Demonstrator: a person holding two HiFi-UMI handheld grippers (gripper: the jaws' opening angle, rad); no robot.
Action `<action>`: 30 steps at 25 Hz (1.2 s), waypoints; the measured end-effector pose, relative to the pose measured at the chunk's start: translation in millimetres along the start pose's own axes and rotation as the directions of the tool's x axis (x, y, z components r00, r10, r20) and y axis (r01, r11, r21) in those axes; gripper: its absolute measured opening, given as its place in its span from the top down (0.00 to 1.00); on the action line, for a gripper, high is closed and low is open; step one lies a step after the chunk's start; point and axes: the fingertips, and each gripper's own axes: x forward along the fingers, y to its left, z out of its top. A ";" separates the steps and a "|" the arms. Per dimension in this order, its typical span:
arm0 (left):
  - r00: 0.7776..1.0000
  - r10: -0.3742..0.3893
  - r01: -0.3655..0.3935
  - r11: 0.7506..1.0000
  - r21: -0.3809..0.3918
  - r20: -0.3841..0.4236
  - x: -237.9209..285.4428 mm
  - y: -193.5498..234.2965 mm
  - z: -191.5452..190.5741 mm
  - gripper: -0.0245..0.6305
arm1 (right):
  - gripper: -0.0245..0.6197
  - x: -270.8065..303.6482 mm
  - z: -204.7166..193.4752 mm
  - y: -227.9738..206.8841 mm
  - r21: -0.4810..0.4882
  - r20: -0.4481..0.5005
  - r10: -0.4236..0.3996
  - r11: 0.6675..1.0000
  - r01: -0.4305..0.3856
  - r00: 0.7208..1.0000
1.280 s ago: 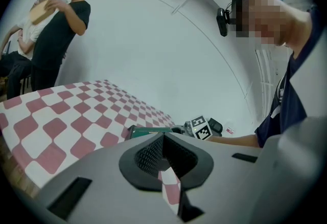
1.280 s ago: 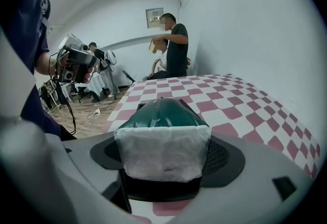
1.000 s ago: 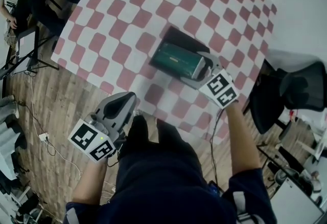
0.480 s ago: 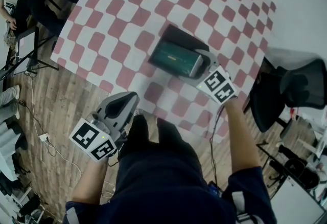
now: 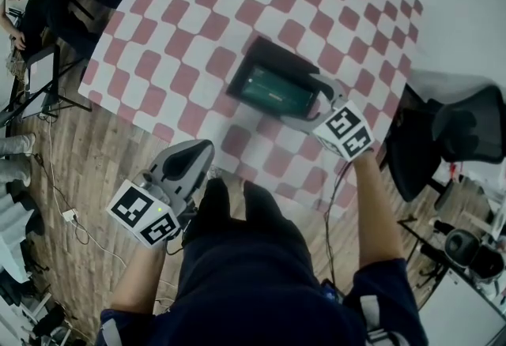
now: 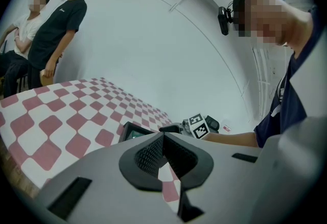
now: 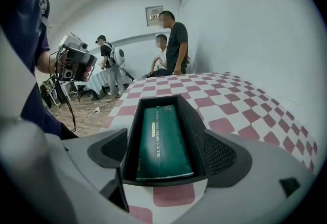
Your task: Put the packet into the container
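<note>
A dark green packet [image 5: 273, 89] [image 7: 162, 141] lies flat inside the black oblong container [image 5: 278, 58] [image 7: 192, 128] on the red-and-white checked table [image 5: 198, 13]. My right gripper [image 5: 311, 105] [image 7: 166, 161] sits at the container's near end with its jaws opening. The container's end stands between the jaws, and the pads [image 7: 224, 155] do not press on the packet. My left gripper [image 5: 194, 159] [image 6: 162, 149] hangs shut and empty off the table's near edge, pointing toward the container [image 6: 134, 131].
A black office chair [image 5: 455, 131] stands right of the table. Wooden floor with cables [image 5: 59, 214] and a stand [image 5: 35, 84] lies at the left. Two people [image 7: 171, 46] wait beyond the table's far end, and another person with equipment [image 7: 104, 64] stands further back.
The packet was tilted at the container's near end, between my right gripper's jaws. It now lies flat inside. The right gripper has drawn back a little; the left has stayed put.
</note>
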 end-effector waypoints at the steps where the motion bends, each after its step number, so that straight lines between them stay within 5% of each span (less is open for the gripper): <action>1: 1.000 -0.004 0.004 1.000 0.005 0.001 0.5 -1.8 1.7 0.92 | 0.26 -4.6 2.8 0.6 0.005 0.006 -0.007 1.000 0.007 1.000; 8: 0.999 -0.036 0.036 0.998 0.052 0.009 5.4 -17.6 20.8 0.92 | 0.27 -53.0 31.5 10.1 0.059 0.137 -0.065 0.997 0.057 0.989; 15: 0.996 -0.087 0.084 0.990 0.117 0.016 13.0 -38.6 46.6 0.92 | 0.32 -123.9 85.4 35.7 0.144 0.356 -0.116 0.987 0.069 0.927; 23: 0.990 -0.140 0.133 0.973 0.187 0.025 16.9 -67.0 70.2 0.92 | 0.73 -194.7 119.7 53.1 0.249 0.519 -0.223 0.963 0.104 0.825; 30: 0.986 -0.167 0.155 0.959 0.236 0.031 10.2 -85.1 80.8 0.92 | 0.92 -225.4 125.6 73.5 0.306 0.565 -0.285 0.944 0.124 0.775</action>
